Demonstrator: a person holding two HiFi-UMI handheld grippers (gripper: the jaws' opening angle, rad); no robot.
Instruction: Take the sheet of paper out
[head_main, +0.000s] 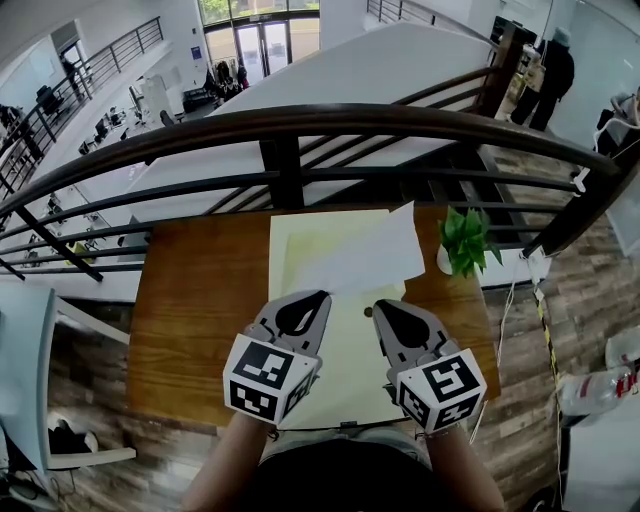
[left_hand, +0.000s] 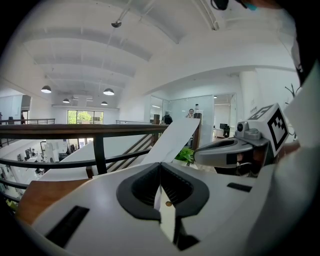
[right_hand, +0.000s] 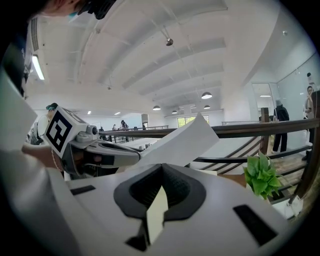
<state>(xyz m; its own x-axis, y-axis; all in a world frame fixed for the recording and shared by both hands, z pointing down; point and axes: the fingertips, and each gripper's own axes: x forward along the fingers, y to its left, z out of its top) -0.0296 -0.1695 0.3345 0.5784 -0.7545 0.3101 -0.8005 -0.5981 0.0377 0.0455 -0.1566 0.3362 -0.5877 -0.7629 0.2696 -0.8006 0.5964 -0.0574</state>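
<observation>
White sheet: a sheet of paper (head_main: 375, 255) rises from the tip of the left gripper (head_main: 320, 297) and slopes up and away, ahead of both tools. Its far corner is in the air.
Left gripper: the jaws are pressed together on the sheet's near corner. In the left gripper view a white sliver shows between the pads.
Right gripper: the right gripper (head_main: 377, 309) sits just beside the left one. Its jaws are also pressed together, pinching a thin cream strip. The strip looks like an edge of the folder, but that is not certain.
Folder: a pale yellow folder (head_main: 300, 250) lies flat below and ahead of both tips, on a wooden table (head_main: 200, 290).
Surroundings: a small potted plant (head_main: 466, 243) stands off to the right gripper's outer side. A dark railing (head_main: 300, 125) runs across beyond the table's far edge.
Stage, as a judgement: most of the sheet looks clear of the folder, so the pull seems well along.
How the sheet will handle: it is likely very light and limp. It should bend under its own weight, crease if pinched hard, and tear if jerked against a held edge.
Where to take hold: a corner or edge pinched flat between the pads, as the left gripper has it. The pull should run along the sheet's plane while the other tool holds the folder down.
</observation>
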